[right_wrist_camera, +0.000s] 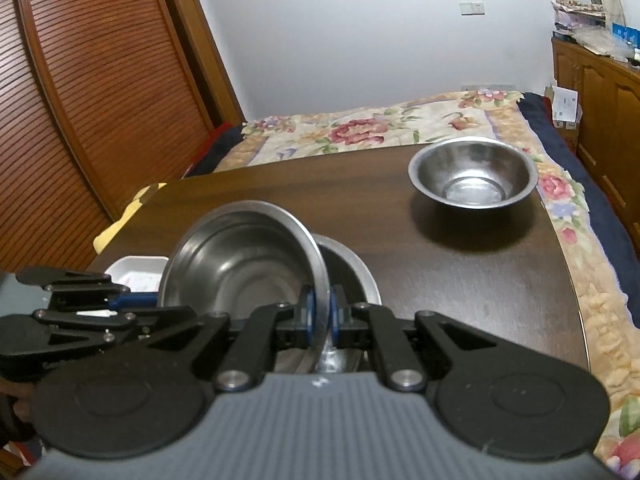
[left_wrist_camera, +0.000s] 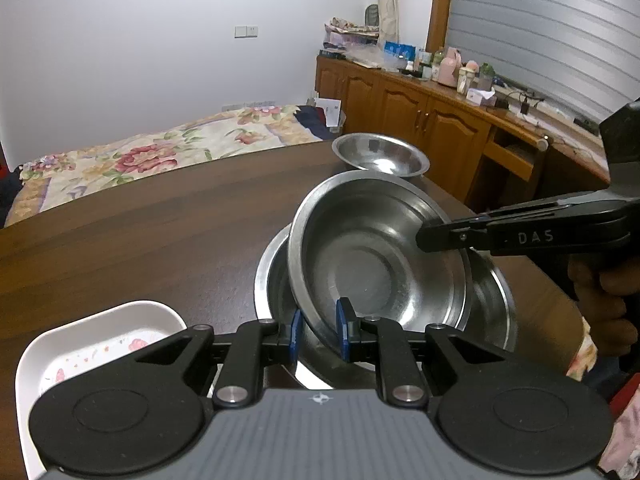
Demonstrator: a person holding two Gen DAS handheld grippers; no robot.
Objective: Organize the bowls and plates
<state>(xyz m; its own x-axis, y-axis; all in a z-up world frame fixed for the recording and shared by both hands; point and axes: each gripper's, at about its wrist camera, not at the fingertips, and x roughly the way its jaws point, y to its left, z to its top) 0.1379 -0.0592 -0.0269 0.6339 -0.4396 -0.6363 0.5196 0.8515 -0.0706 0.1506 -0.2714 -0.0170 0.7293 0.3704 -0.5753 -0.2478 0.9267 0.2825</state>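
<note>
left gripper – pinching tilted steel bowl rim | right gripper – pinching same bowl

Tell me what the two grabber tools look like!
Each grabber has a grey ribbed body, two round black discs, black link arms with silver bolts, and blue pads on its fingers. The left gripper has a small compass-like mark on its body. The right gripper shows white letters "DAS" on its side. A floral sleeve shows at the wrist.
</note>
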